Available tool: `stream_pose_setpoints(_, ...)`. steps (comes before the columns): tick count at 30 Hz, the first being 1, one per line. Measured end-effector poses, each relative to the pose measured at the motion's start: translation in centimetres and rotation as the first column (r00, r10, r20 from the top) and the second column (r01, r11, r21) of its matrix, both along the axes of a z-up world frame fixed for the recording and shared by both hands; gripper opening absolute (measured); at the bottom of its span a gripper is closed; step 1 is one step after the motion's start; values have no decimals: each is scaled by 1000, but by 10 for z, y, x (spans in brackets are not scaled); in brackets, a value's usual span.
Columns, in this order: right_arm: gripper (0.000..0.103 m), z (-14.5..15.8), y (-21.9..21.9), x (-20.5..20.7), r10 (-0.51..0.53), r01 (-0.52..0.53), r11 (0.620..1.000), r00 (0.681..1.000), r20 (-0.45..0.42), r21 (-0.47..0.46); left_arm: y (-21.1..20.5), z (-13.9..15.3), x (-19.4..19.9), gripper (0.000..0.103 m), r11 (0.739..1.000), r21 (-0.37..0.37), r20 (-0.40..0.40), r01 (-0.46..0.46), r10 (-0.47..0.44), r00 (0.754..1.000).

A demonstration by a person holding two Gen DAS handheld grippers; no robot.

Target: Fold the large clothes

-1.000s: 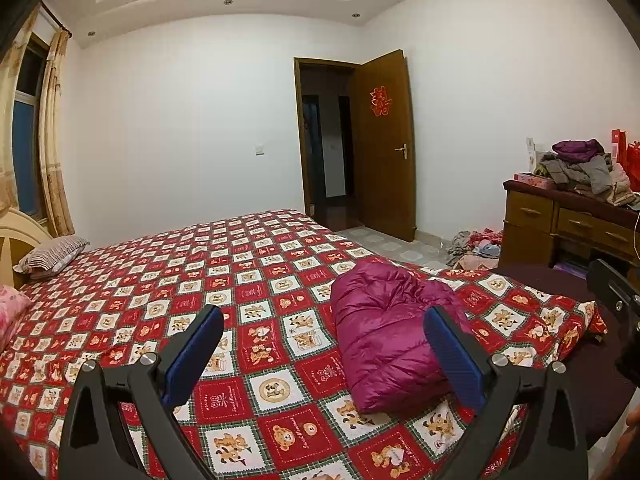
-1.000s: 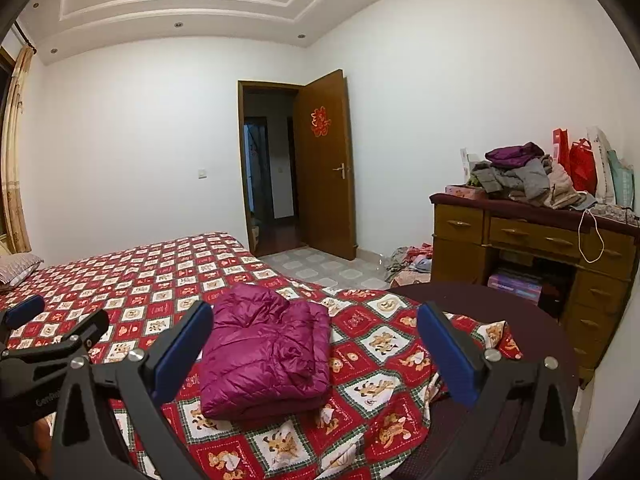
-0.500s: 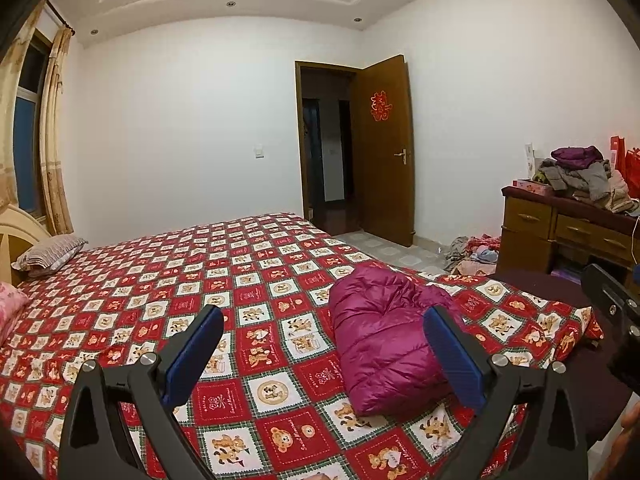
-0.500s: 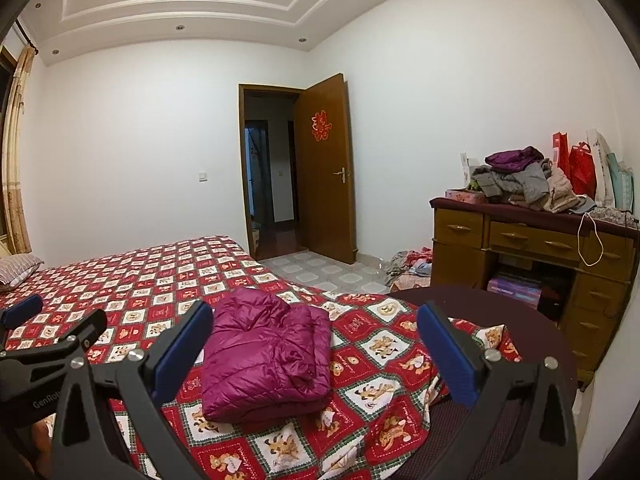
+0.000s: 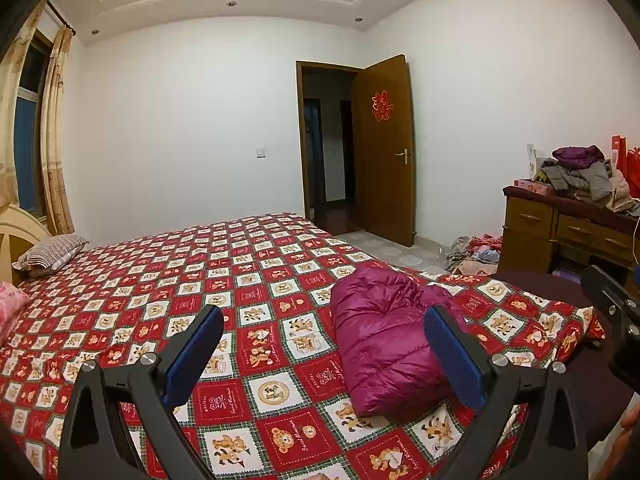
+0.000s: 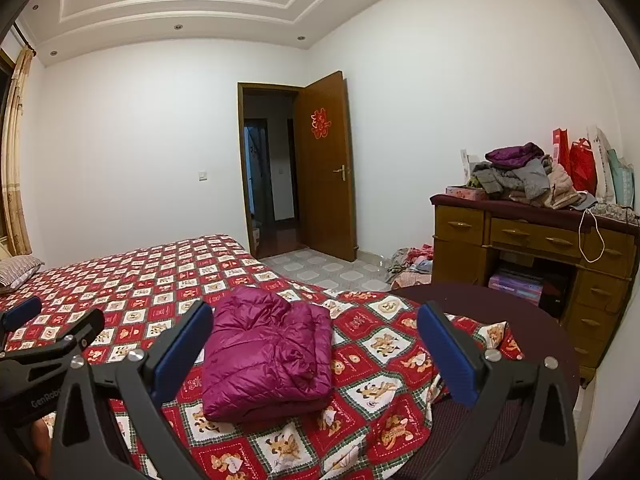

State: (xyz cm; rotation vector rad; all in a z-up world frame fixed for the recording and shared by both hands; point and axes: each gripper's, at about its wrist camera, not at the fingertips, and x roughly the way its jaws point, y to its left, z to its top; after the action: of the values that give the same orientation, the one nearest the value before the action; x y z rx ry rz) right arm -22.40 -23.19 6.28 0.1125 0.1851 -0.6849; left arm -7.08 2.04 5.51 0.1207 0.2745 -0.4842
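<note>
Jacket, magenta and quilted, lies folded on bedspread.

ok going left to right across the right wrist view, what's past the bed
curtain → pillow → jacket → door → floor clothes → dresser → red bags

Bedspread left of folded jacket lies open to my tongs; dresser blocks far right.
</note>
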Motion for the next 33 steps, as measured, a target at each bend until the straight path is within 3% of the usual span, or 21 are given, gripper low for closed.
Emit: stream_pose_setpoints(33, 103, 0, -1, 3, -5, 5, 1000, 1000, 2, -4, -1, -2, -1, 101, 1000, 3, -2, 13, -13, 1000)
